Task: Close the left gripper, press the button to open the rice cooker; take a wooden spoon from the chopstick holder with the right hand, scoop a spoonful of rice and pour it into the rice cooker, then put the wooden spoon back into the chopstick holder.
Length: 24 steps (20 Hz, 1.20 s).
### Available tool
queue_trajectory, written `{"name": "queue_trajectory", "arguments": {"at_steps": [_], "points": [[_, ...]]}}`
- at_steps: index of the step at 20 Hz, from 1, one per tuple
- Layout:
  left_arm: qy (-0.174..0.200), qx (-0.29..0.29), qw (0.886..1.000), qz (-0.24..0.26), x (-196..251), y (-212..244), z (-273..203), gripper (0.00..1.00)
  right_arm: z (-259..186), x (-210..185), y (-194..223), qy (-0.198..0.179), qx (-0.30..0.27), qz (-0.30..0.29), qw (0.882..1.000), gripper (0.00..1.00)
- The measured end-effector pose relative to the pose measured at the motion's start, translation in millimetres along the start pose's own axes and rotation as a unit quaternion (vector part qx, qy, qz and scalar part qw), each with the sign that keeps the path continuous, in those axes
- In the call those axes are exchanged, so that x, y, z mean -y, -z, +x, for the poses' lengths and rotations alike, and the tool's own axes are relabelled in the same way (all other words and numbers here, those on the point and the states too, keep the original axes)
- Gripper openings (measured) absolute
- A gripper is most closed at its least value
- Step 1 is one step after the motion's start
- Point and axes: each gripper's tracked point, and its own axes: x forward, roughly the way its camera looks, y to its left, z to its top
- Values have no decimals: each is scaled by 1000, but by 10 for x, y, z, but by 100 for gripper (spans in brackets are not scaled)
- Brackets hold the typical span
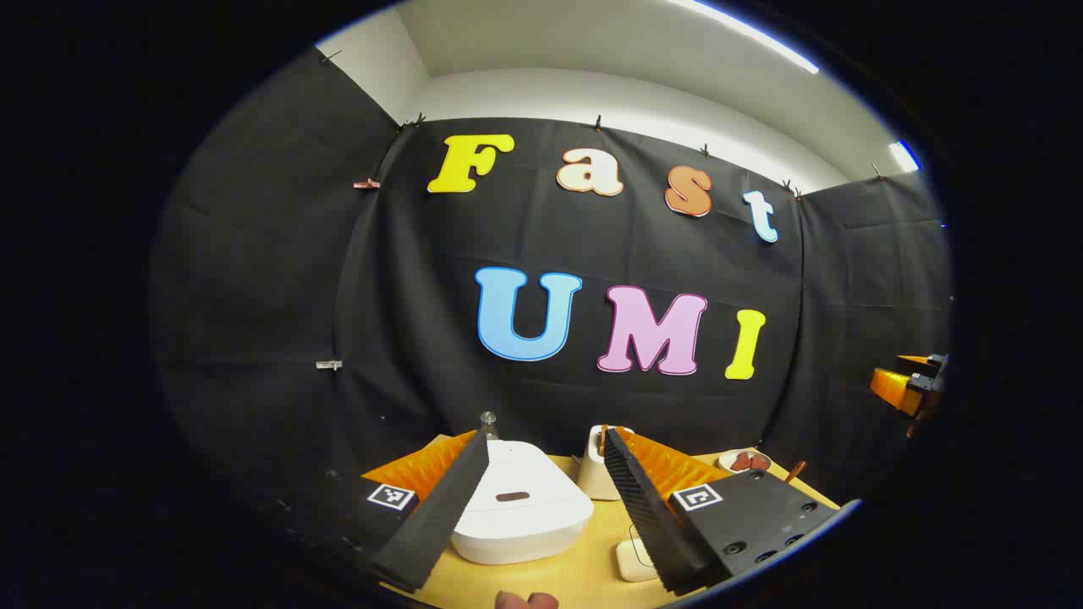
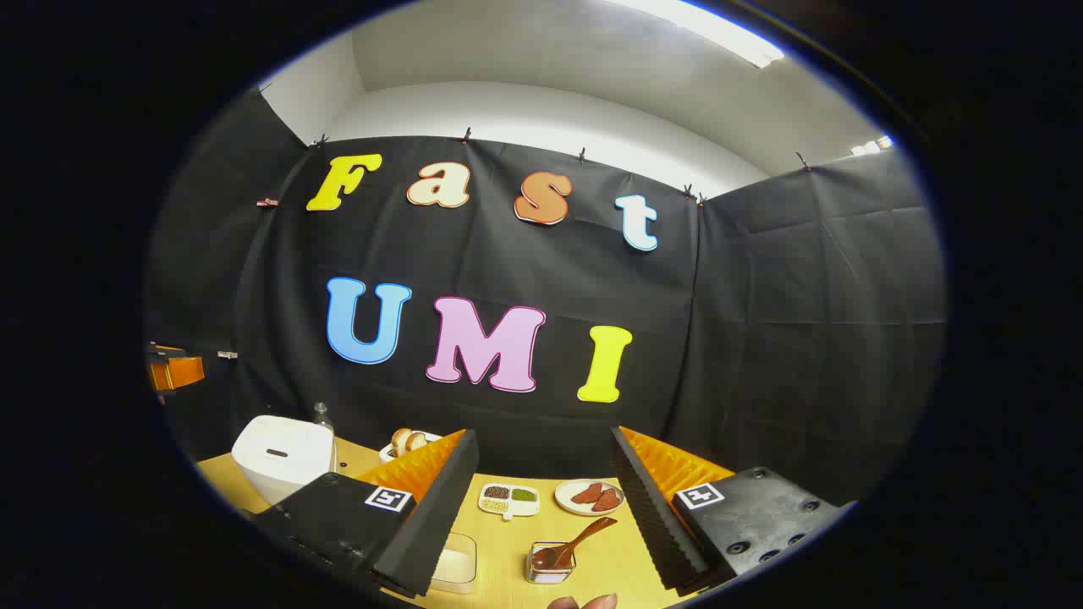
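While held above the table (image 1: pixel 584 567), left gripper (image 1: pixel 546 474) fingers spread wide, framing closed cooker (image 1: pixel 520 512). Right gripper (image 2: pixel 541 478) likewise spread, gripping nothing. Spoon (image 2: pixel 575 545) resting in clear holder (image 2: pixel 550 565) on table, below and between right fingers.

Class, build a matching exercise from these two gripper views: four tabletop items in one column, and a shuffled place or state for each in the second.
Items
1. rice cooker
2. wooden spoon
3. left gripper
4. divided dish of grains

Descriptions
A. open
B. lid shut
C. standing in a small clear holder
D. beside a plate of reddish pieces

Pairs: 1-B, 2-C, 3-A, 4-D
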Motion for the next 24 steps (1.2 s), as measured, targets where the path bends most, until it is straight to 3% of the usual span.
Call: {"name": "queue_trajectory", "arguments": {"at_steps": [10,20,24], "points": [[5,-11,1000,25,15,106,168,95,9,-120,34,4,-7,0,1000,97],[-26,-9,998,49,-234,74,80,95,69,-52,117,2,-5,-4,1000,98],[-13,-2,999,46,-192,43,85,95,63,-102,81,-2,0,-4,1000,98]]}}
